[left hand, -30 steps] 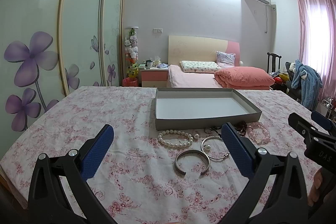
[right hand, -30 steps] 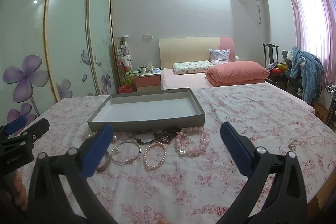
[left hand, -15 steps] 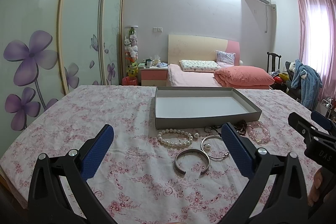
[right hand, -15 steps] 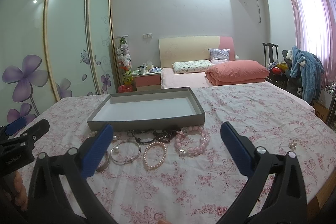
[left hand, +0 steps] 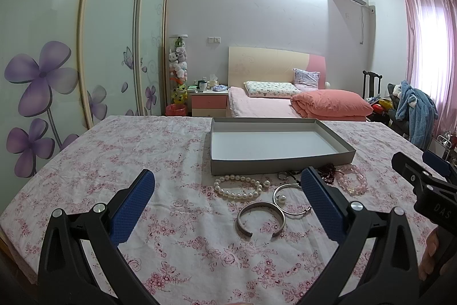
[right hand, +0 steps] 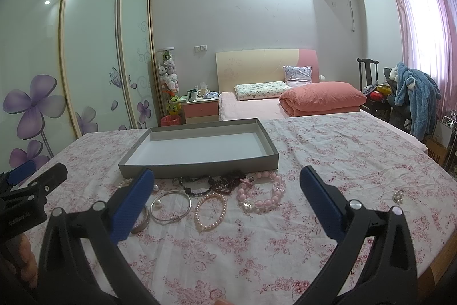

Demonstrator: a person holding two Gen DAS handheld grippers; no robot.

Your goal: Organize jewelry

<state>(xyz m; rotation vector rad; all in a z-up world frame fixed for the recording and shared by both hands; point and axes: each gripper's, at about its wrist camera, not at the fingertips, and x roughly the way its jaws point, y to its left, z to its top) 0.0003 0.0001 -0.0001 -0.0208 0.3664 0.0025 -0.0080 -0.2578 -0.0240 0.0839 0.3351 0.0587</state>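
Left wrist view: the left claw (left hand: pixel 228 190) is wide and holds nothing. Right claw (right hand: pixel 227 190) is wide too. Bracelets lie between them on the flowery cloth (left hand: pixel 114 162): silver cuff (left hand: pixel 260 217), pearl bracelet (left hand: pixel 241 186). Behind sits the gray tray (left hand: pixel 281 160).

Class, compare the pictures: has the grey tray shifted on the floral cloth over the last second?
No. The grey tray sits in the same place against the white pearl bracelet before it and the bed behind.
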